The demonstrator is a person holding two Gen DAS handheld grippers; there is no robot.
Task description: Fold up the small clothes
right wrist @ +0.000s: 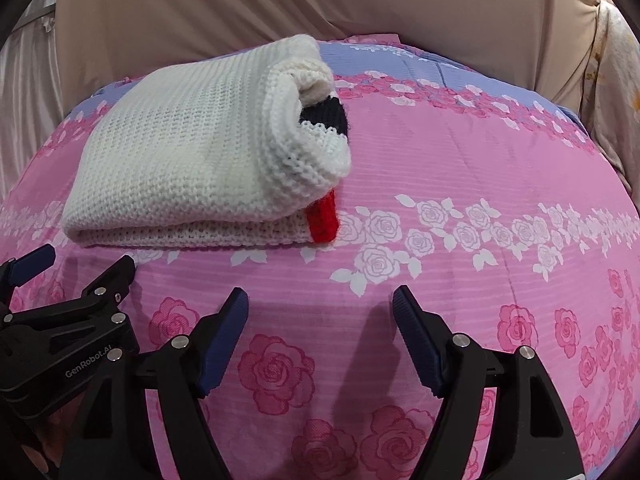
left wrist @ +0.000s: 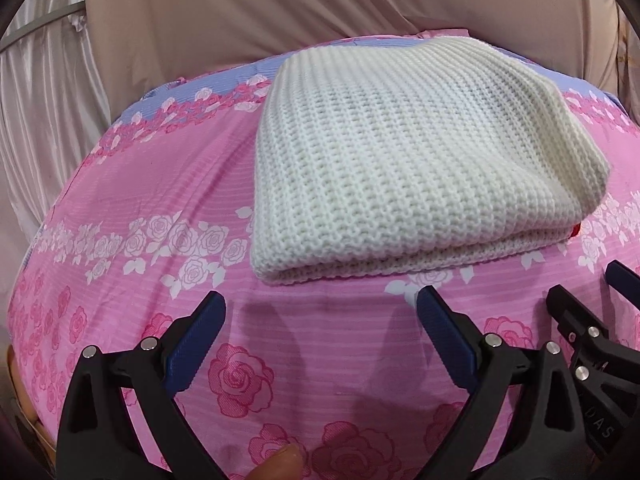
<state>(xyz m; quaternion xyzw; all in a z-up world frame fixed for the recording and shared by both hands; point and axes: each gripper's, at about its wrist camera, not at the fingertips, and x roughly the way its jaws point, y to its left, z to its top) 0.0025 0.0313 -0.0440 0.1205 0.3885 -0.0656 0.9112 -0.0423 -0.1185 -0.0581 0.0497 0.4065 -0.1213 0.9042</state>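
Nearest the cameras, the left claw and the right claw hover side by side with jaws spread wide and nothing between them, both low over the pink rose-print sheet. Just beyond their tips lies the white knitted garment, folded into a thick rectangle whose layered edge faces the claws. On its right end a rolled part sits loosely (a navy patch shows inside, and a red strip pokes out below). Behind it hang beige drapes. The fold looks nearly finished; the risk, I judge, is that bulky knit springs open, or a claw snags the loose roll and drags the layers askew.
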